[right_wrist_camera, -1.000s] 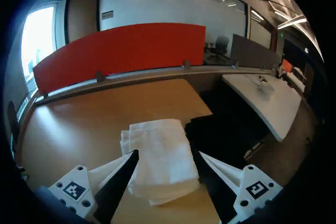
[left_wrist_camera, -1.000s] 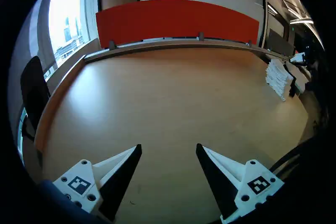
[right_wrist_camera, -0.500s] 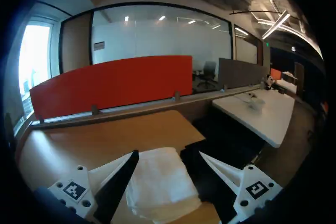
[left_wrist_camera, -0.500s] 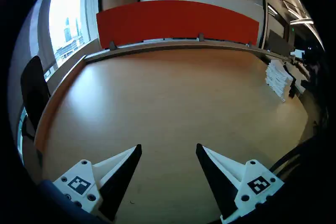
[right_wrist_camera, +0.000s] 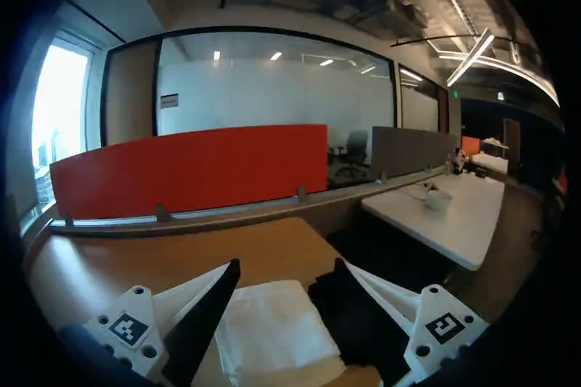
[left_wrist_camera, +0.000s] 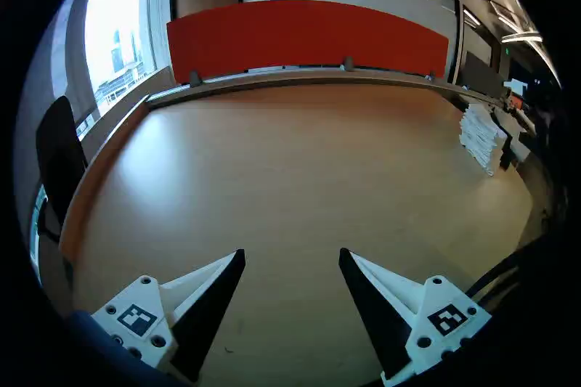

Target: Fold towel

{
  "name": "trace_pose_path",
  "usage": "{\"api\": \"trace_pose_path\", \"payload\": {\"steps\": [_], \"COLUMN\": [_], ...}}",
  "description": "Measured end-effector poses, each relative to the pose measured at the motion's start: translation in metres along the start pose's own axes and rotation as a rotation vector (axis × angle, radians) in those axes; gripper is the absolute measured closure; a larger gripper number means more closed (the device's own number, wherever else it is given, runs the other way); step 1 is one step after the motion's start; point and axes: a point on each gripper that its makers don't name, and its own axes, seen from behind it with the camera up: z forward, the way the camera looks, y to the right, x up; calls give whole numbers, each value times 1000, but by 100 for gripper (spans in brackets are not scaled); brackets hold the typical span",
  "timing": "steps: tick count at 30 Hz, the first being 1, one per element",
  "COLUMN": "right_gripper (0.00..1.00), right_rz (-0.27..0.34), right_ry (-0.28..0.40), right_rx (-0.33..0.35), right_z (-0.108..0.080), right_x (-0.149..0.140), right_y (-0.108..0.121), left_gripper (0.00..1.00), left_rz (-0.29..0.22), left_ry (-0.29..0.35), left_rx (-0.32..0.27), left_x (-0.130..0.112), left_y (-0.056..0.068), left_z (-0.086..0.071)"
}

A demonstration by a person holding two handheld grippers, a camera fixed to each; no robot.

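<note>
Towels: stack of folded white terry towels (right_wrist_camera: 272, 329), lying at the right-hand edge of the long pale wooden counter (left_wrist_camera: 290, 169), well apart from its bare middle.

Right tongs (right_wrist_camera: 285, 262): fingers apart, poised over the stack with the top towel showing between them; no contact that I can make out. Camera angled high, toward the red divider panel (right_wrist_camera: 189, 169).

Left tongs (left_wrist_camera: 290, 252): fingers apart, holding nothing, low over the bare counter.

Step in hand, as I judge it: taking one towel off the stack.

Method recommended: tip the right tongs down to the near edge, pinch the top layer alone, and lift slowly so the towels beneath are not dragged along. Carry it to the open middle, where the left tongs can catch a second corner and spread it flat before any fold.

Risk: the stack sits close to the counter's edge, so a sideways pull may spill it.
</note>
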Motion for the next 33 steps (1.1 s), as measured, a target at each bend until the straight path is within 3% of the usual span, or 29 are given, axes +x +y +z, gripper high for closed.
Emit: {"api": "trace_pose_path", "payload": {"steps": [8, 20, 33], "right_gripper": [0, 0, 0], "right_rz": [-47, -40, -45], "right_ry": [15, 49, 85], "right_rx": [18, 57, 134], "right_z": [-2, -6, -20], "right_x": [8, 23, 35], "right_y": [-7, -24, -71], "left_gripper": [4, 4, 4], "left_rz": [-5, -17, -23], "left_ry": [2, 15, 22], "left_rx": [-2, 4, 7], "left_x": [0, 3, 5], "left_y": [1, -3, -5], "left_z": [1, 3, 2]}}
